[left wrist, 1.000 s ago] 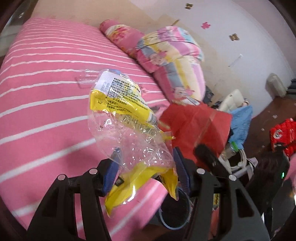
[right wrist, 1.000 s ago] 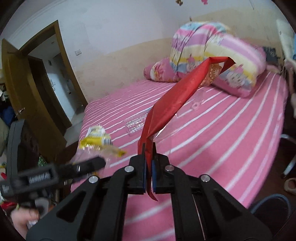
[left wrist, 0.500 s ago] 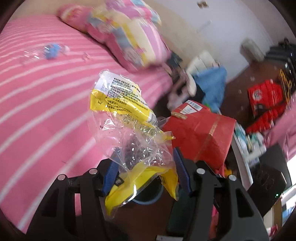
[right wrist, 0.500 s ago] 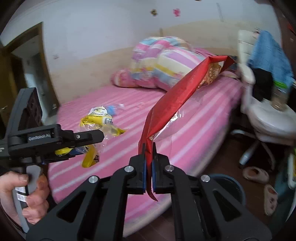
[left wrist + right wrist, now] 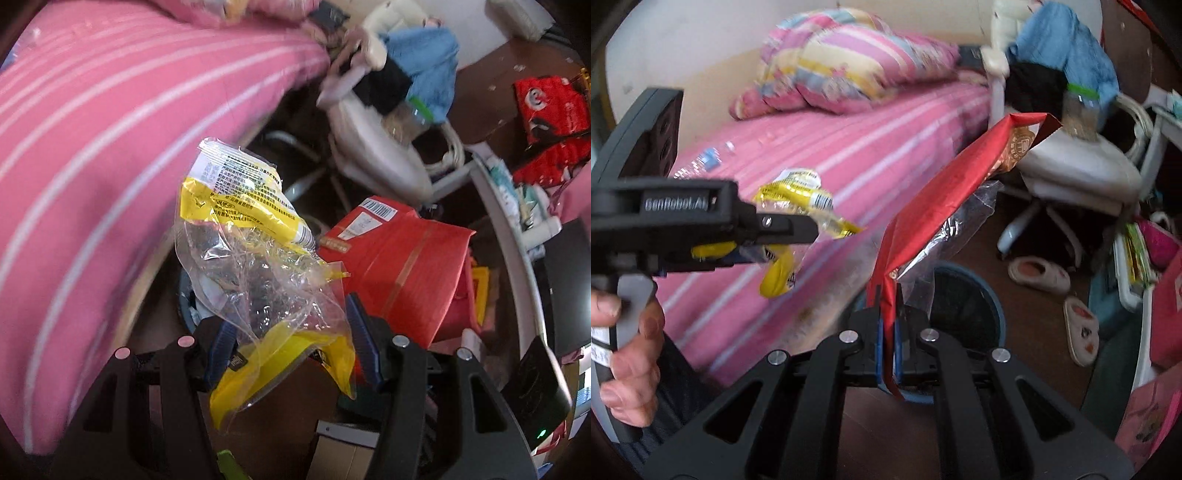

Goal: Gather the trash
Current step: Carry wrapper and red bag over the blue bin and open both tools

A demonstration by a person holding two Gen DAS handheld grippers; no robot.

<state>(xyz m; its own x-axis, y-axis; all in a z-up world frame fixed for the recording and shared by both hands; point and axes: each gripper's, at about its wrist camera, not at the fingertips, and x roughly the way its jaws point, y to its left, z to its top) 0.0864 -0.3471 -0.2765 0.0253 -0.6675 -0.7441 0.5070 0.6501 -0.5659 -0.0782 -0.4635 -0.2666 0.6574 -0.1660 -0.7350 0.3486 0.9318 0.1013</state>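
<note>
The left tongs (image 5: 291, 343) stand spread, with a crumpled yellow and clear wrapper (image 5: 255, 258) lodged between their blue pads, off the pink striped bed (image 5: 110, 129) to their left. The right tongs (image 5: 886, 343) are pressed together on a red foil bag (image 5: 945, 192), which rises up and to the right. Just beyond them, on the floor, stands a dark round bin (image 5: 967, 302).
</note>
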